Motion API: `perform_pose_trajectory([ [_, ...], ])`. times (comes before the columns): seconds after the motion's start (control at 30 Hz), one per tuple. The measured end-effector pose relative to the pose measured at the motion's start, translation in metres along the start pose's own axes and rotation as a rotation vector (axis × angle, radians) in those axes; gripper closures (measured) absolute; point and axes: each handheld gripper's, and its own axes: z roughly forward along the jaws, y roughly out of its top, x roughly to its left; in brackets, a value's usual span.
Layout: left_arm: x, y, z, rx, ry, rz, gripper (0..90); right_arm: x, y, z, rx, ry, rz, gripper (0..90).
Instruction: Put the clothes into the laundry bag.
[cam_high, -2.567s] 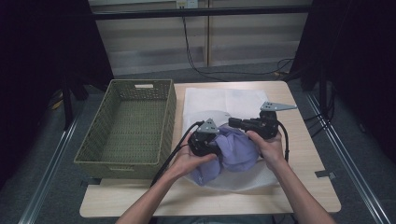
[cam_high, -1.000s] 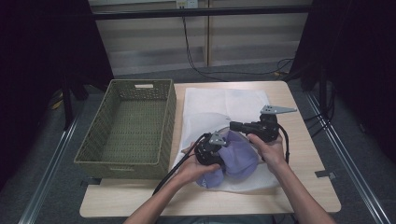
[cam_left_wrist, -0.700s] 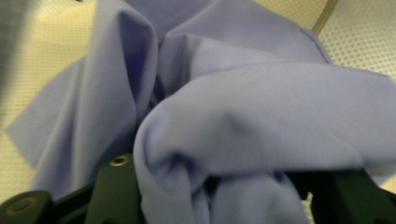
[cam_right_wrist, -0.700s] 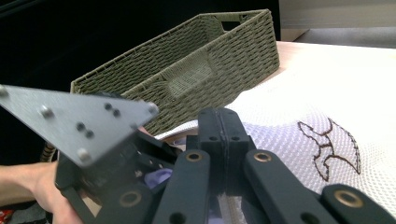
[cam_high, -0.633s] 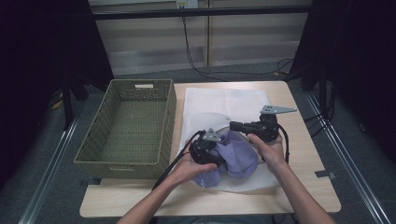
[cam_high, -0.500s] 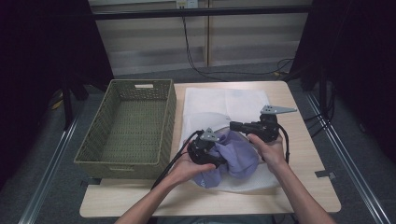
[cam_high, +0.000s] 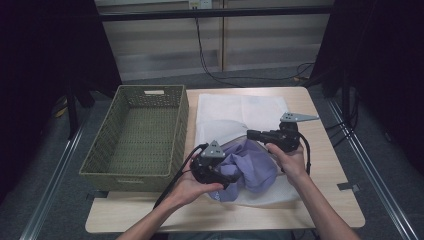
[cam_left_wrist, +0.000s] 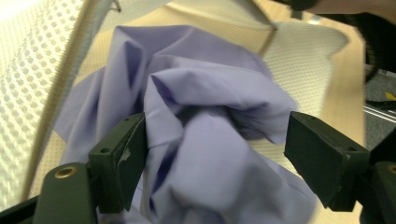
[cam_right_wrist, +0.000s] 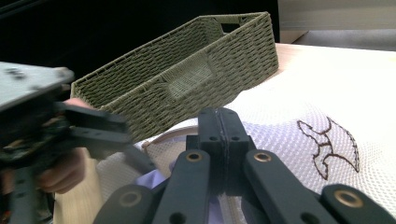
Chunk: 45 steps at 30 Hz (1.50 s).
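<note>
On the desk (cam_high: 330, 200), right of the basket (cam_high: 137, 135), the purple cloth (cam_high: 252, 167) lies bunched in a white mesh bag (cam_high: 235, 112). Left tongs (cam_left_wrist: 215, 154), just opening, straddle it loosely; right tongs (cam_right_wrist: 219, 140) pinch the bag's rim. Bare desk lies right.

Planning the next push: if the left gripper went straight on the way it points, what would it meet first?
Most likely the purple cloth: it bulges right between the open jaws of the left gripper, which have just been opening. How close it lies is unclear.
</note>
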Motion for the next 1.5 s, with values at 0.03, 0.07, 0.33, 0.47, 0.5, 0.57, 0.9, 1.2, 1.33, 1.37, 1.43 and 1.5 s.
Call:
perform_pose_trajectory([
  [0.03, -0.001, -0.001, -0.003, 0.002, -0.006, 0.012, 22.4, 0.000, 0.000, 0.000, 0.002, -0.003, -0.002, 90.0],
  [0.07, -0.002, -0.002, -0.005, -0.003, -0.012, 0.019, 23.7, 0.000, 0.000, 0.000, 0.000, -0.001, 0.001, 90.0],
  [0.33, -0.004, -0.024, -0.002, 0.043, -0.043, 0.029, 28.4, 0.002, -0.002, 0.000, 0.004, -0.005, -0.003, 90.0],
  [0.47, -0.002, -0.033, 0.001, 0.051, -0.052, 0.024, 28.7, 0.002, -0.002, 0.001, 0.009, -0.005, -0.005, 90.0],
  [0.5, -0.002, -0.036, 0.002, 0.062, -0.051, 0.029, 28.7, 0.003, -0.001, 0.001, 0.008, -0.003, -0.008, 90.0],
  [0.57, -0.002, -0.042, 0.006, 0.097, -0.037, 0.032, 29.3, 0.003, -0.001, 0.000, 0.006, -0.003, -0.011, 90.0],
  [0.9, -0.004, -0.048, 0.028, 0.141, -0.060, 0.053, 23.4, 0.004, -0.002, 0.003, 0.014, 0.001, -0.016, 90.0],
  [1.2, -0.004, -0.051, 0.041, 0.184, -0.040, 0.089, 36.4, 0.004, -0.002, 0.004, 0.019, 0.002, -0.010, 90.0],
  [1.33, 0.002, -0.048, 0.039, 0.202, -0.026, 0.089, 53.9, 0.004, -0.003, 0.004, 0.022, 0.000, -0.011, 90.0],
  [1.37, 0.003, -0.048, 0.039, 0.192, -0.021, 0.080, 57.6, 0.004, -0.003, 0.005, 0.022, -0.001, -0.014, 90.0],
  [1.43, 0.005, -0.047, 0.039, 0.199, -0.019, 0.071, 66.8, 0.004, -0.003, 0.005, 0.025, 0.001, -0.015, 90.0],
  [1.5, 0.007, -0.045, 0.039, 0.205, -0.044, 0.048, 72.5, 0.004, -0.003, 0.005, 0.028, 0.001, -0.012, 90.0],
])
